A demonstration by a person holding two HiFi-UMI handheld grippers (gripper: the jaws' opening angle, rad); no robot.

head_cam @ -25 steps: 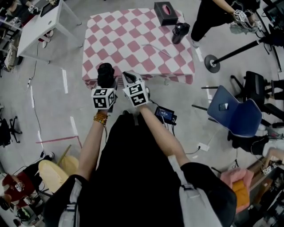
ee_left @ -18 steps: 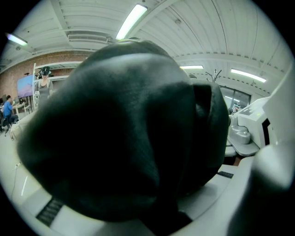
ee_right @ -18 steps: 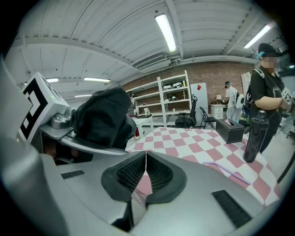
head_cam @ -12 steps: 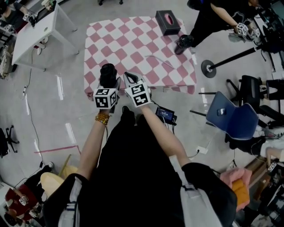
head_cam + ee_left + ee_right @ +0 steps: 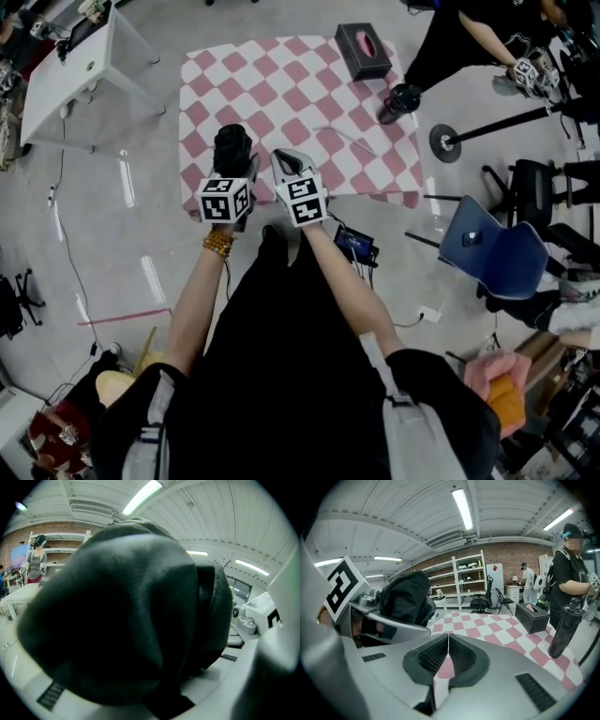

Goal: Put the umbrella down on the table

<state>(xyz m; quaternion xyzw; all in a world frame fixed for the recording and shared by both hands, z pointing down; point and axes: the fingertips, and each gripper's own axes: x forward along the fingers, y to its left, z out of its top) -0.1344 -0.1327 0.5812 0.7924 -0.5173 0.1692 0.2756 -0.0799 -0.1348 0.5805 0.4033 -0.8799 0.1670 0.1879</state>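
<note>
A black folded umbrella (image 5: 232,148) sits in my left gripper (image 5: 236,175), which is shut on it just over the near edge of the pink-and-white checked table (image 5: 281,89). In the left gripper view the umbrella's dark fabric (image 5: 122,616) fills nearly the whole picture between the jaws. My right gripper (image 5: 290,162) hangs close beside it on the right, shut and empty. In the right gripper view that gripper's pads (image 5: 448,637) meet at the tips and the umbrella (image 5: 407,597) shows to the left.
A black tissue box (image 5: 364,51) stands at the table's far right corner. A black cylindrical thing (image 5: 402,100) is at the right edge, beside a person in black (image 5: 459,42). A white table (image 5: 70,80) stands far left, a blue chair (image 5: 492,248) right.
Both grippers have moved forward together with the umbrella, from short of the table to over its near edge. The person in black beyond the table has shifted.
</note>
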